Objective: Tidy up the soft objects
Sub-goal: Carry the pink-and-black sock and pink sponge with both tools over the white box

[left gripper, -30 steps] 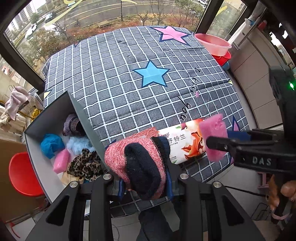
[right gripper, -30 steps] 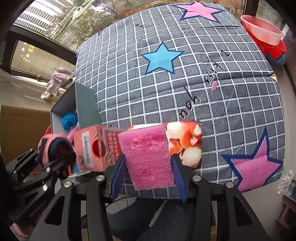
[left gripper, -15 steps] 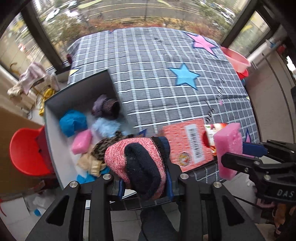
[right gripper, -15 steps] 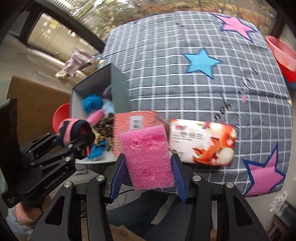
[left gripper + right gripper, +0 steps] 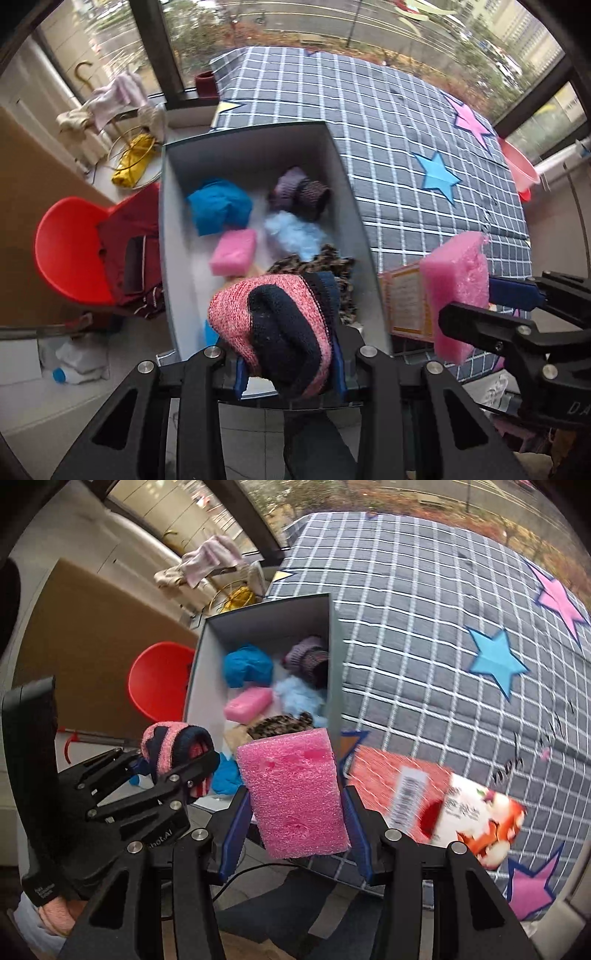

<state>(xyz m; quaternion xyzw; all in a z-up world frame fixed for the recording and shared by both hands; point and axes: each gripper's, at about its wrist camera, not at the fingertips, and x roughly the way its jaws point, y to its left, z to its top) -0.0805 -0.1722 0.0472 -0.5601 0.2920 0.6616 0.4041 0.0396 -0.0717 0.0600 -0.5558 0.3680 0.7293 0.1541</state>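
My left gripper [image 5: 286, 363] is shut on a rolled pink and navy sock [image 5: 280, 328] and holds it over the near end of the grey box [image 5: 255, 147]. My right gripper [image 5: 293, 823] is shut on a pink sponge [image 5: 295, 794], just right of the box's near corner; the sponge also shows in the left wrist view [image 5: 456, 295]. The box [image 5: 334, 657] holds a blue cloth [image 5: 218, 210], a pink sponge [image 5: 232, 251], a light blue fluff [image 5: 295, 236], a purple sock roll [image 5: 299, 194] and a leopard cloth [image 5: 325, 266].
The box sits at the left edge of a grey checked bedspread with stars [image 5: 388, 122]. A tissue pack [image 5: 454, 808] lies on the bed right of the box. A red chair [image 5: 66, 251] stands left of the box. Pink basins [image 5: 517, 166] are at the far right.
Both grippers have swung left toward the box, each with its object still held. The box's inside has come fully into view below the sock.
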